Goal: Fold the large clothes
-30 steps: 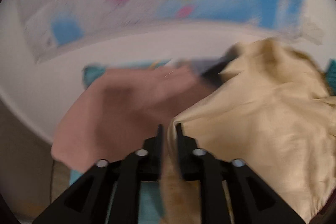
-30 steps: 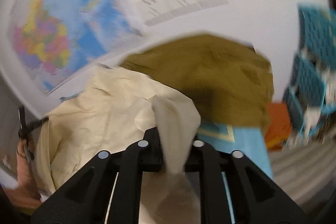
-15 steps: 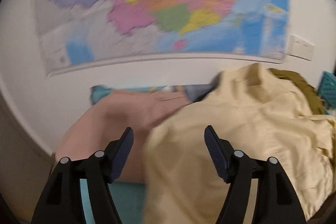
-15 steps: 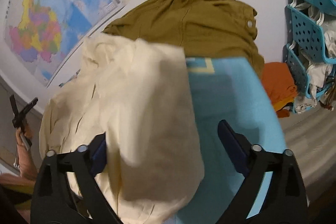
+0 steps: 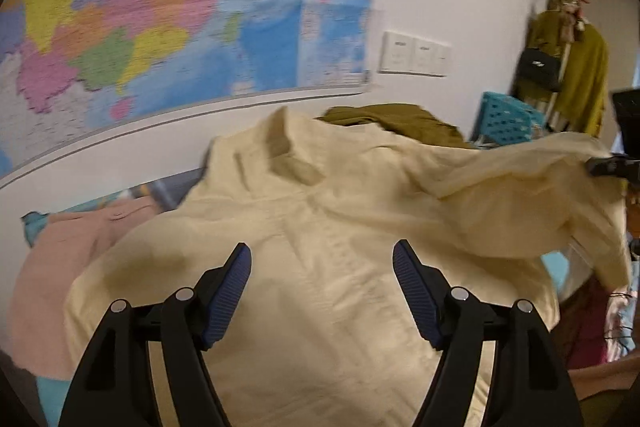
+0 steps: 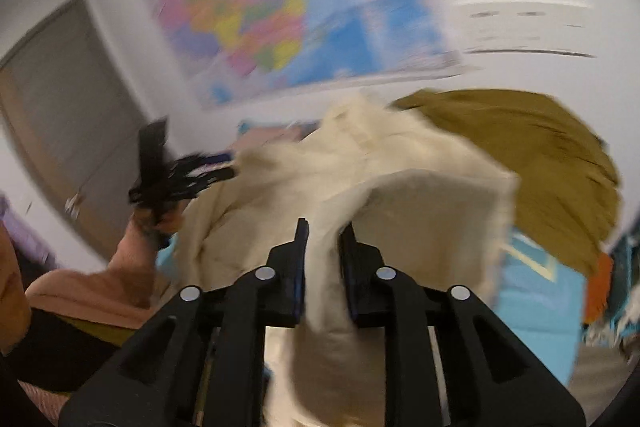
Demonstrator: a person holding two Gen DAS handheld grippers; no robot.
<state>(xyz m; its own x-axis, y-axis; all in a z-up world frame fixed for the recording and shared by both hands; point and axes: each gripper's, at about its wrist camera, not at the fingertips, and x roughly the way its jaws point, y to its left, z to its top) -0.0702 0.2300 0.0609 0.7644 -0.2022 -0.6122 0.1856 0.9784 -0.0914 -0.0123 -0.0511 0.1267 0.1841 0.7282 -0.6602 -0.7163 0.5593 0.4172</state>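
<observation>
A cream-yellow shirt (image 5: 320,247) lies spread over the blue bed cover, collar toward the wall. My left gripper (image 5: 322,263) hovers open just above its middle, holding nothing. My right gripper (image 6: 324,231) is shut on a fold of the same shirt (image 6: 400,195) and lifts it; in the left wrist view its fingers (image 5: 604,165) pinch the raised right edge of the shirt. The left gripper also shows in the right wrist view (image 6: 188,175), blurred, at the shirt's left side.
An olive garment (image 5: 396,121) lies behind the shirt by the wall. A pink garment (image 5: 60,267) lies at the left. A wall map (image 5: 160,7) and sockets (image 5: 414,54) hang above. Blue baskets (image 5: 504,123) and a coat rack (image 5: 568,67) stand at the right.
My left gripper opened and let go of the shirt, then stayed open above it. My right gripper opened, then shut again on the shirt's right edge and raised it.
</observation>
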